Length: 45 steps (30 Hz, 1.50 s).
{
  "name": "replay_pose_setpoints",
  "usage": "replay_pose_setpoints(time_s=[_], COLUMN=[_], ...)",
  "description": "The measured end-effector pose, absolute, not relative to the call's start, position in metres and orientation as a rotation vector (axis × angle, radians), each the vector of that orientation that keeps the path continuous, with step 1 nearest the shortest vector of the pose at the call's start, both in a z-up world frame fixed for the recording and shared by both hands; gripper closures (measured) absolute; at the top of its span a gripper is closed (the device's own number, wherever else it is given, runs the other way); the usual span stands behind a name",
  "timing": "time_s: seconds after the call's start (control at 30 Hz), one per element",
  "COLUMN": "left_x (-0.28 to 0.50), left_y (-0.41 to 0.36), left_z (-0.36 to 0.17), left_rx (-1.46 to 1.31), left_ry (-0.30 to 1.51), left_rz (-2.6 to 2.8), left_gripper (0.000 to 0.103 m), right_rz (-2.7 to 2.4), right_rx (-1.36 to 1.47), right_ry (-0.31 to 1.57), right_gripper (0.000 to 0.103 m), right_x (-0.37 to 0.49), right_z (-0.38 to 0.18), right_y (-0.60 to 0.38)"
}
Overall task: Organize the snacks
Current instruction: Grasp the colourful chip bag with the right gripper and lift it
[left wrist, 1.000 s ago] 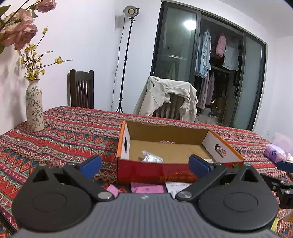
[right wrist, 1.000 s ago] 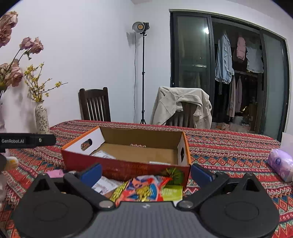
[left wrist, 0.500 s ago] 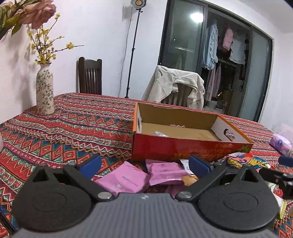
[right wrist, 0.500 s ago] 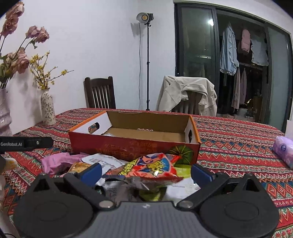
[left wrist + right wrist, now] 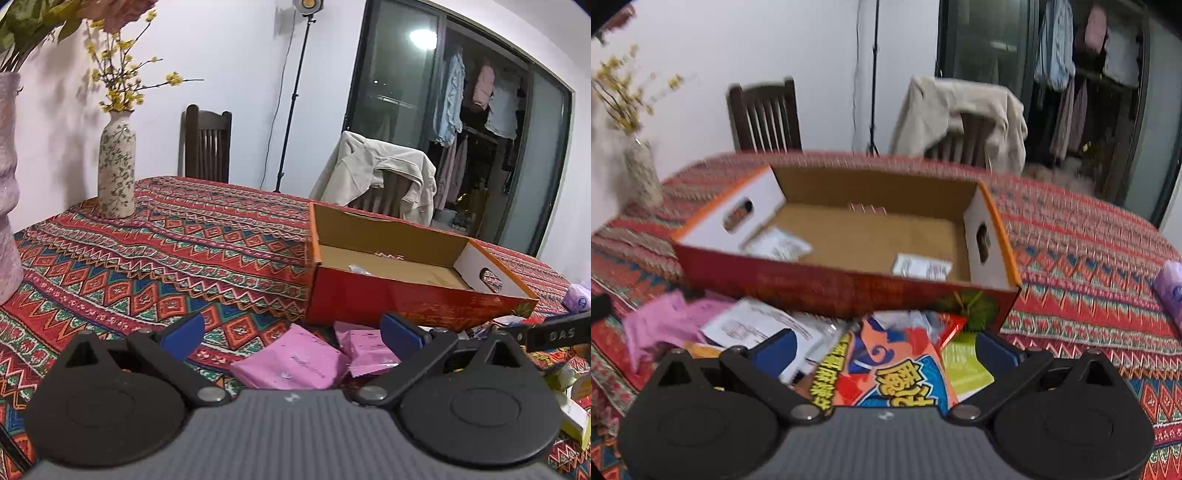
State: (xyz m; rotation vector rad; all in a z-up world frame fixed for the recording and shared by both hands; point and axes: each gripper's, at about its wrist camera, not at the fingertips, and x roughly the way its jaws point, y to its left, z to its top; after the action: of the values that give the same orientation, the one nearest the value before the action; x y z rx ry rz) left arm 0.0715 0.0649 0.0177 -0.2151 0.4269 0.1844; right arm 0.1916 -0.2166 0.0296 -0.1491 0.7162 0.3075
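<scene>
- The left gripper (image 5: 291, 330) hangs wide open and empty above a pink packet (image 5: 291, 360) on the patterned tablecloth (image 5: 147, 258).
- The cardboard box (image 5: 406, 299) sits at its one o'clock.
- The right gripper (image 5: 884, 350) is spread wide too, holding nothing; a colourful snack bag (image 5: 897, 365) lies between its fingers, touching the box front at twelve o'clock.
- Two small white packets (image 5: 921, 266) lie inside the box.

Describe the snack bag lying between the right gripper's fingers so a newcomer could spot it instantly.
Find the open red cardboard box on the patterned tablecloth. Just in front of its near wall lies the snack bag, between the right gripper fingers: orange-red and blue with big yellow characters, unlike the plain pink packets leftward.
</scene>
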Motion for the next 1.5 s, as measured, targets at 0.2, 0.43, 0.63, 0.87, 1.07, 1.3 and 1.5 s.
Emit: replay_pose_setpoints(time_s=[0.2,0.43,0.63,0.87,1.07,1.3,1.5], left_x=[0.071,0.07,0.068,0.067,0.069,0.076,0.094], left_y=[0.068,0.069,0.071,0.072,0.074,0.076,0.07], left_z=[0.015,0.013,0.012,0.013,0.014,0.006,-0.002], left_rx=[-0.222,-0.229,-0.23,-0.221,-0.213,-0.191,-0.146], left_ry=[0.431,0.433,0.437,0.443,0.468,0.536,0.617], left_rz=[0.184,0.186,0.199,0.222,0.247,0.268,0.234], left_gripper=[0.0,0.0,0.0,0.0,0.0,0.0,0.0], right_rz=[0.312,0.318,0.311,0.303,0.294,0.309,0.317], right_rx=[-0.175,-0.221,-0.174,-0.06,0.019,0.081,0.104], right_ry=[0.747,0.695,0.605,0.496,0.433,0.416,0.41], right_gripper=[0.027,0.041,0.042,0.042,0.042,0.042,0.042], right_x=[0.193,0.177,0.157,0.135,0.119,0.115,0.116], right_z=[0.016,0.014,0.018,0.025,0.019,0.007,0.003], right_y=[-0.213,-0.212,-0.225,-0.25,-0.268,-0.284,-0.289])
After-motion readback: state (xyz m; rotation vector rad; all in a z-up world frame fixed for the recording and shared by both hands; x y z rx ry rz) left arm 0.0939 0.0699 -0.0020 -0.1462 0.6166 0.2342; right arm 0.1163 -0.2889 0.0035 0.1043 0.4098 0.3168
